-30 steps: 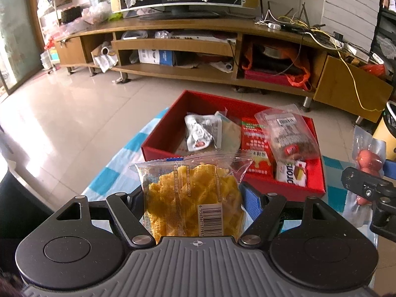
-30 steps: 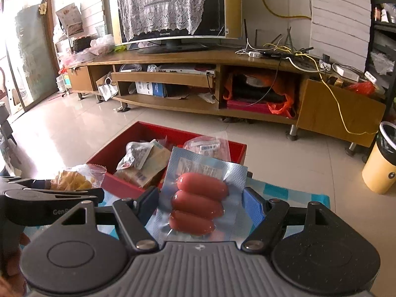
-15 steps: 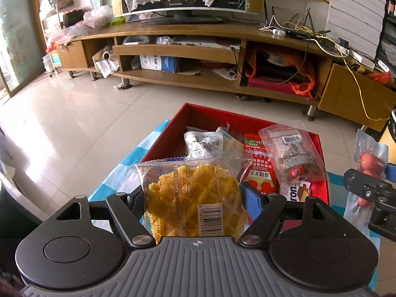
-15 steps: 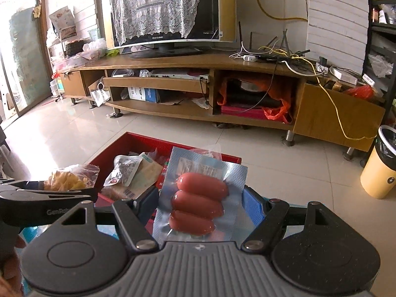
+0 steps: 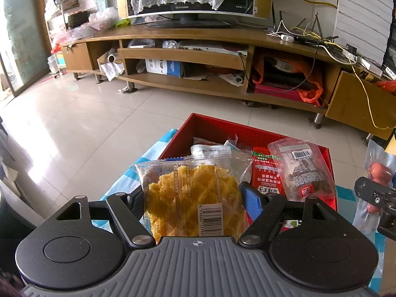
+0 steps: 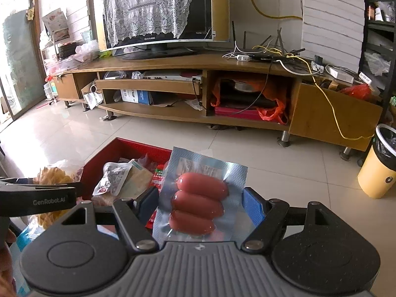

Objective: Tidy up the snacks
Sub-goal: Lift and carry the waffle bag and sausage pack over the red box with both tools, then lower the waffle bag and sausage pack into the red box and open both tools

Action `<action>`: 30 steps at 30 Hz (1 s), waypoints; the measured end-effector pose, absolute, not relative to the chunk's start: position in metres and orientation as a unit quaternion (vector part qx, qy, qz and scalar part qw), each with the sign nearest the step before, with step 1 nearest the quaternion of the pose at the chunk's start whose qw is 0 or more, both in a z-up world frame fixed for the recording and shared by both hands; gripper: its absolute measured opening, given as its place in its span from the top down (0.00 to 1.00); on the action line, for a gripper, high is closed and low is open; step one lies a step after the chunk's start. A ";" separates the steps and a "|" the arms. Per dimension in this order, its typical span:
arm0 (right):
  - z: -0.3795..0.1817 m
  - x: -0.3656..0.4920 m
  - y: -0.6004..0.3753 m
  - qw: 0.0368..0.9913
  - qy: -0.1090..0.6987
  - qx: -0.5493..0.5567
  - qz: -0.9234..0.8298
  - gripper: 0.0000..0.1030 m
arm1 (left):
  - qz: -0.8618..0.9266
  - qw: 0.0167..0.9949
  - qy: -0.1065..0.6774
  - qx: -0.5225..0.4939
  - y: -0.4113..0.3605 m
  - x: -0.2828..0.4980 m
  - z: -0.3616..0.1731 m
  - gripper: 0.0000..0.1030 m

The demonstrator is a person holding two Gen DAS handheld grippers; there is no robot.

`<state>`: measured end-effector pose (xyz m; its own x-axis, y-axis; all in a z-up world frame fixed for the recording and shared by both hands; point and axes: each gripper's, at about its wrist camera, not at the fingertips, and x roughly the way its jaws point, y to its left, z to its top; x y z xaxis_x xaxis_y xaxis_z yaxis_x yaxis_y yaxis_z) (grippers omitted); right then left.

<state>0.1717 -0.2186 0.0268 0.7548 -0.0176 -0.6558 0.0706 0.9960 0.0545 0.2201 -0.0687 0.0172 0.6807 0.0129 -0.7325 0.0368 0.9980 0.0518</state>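
Note:
My left gripper [image 5: 195, 198] is shut on a clear bag of yellow crisps [image 5: 193, 198], held upright above the near edge of a red box [image 5: 217, 126]. The box holds several snack packs, among them a red packet [image 5: 266, 173] and a clear bag of dark pieces [image 5: 302, 170]. My right gripper [image 6: 200, 205] is shut on a vacuum pack of three red sausages [image 6: 198, 203], held upright to the right of the red box [image 6: 128, 148]. The sausage pack also shows in the left wrist view [image 5: 377, 173]. The crisps bag shows in the right wrist view [image 6: 53, 175].
The box stands on a blue-and-white checked cloth [image 5: 158, 146] over a low table. Beyond is a tiled floor [image 5: 86, 118] and a long wooden TV stand [image 5: 198, 39] with a television. A yellow bin [image 6: 381, 165] stands at the far right.
Both grippers have risen and tilted up with their packs. The red box now sits lower in both views.

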 end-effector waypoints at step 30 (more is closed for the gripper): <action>0.019 0.218 -0.224 0.934 0.356 0.036 -0.023 0.29 | 0.005 0.914 0.405 0.038 -0.074 0.263 0.006 0.22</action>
<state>0.2180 -0.2241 0.0186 0.7459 -0.0180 -0.6658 0.0691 0.9963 0.0504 0.2625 -0.0737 0.0062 0.6723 0.0404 -0.7392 0.0207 0.9971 0.0733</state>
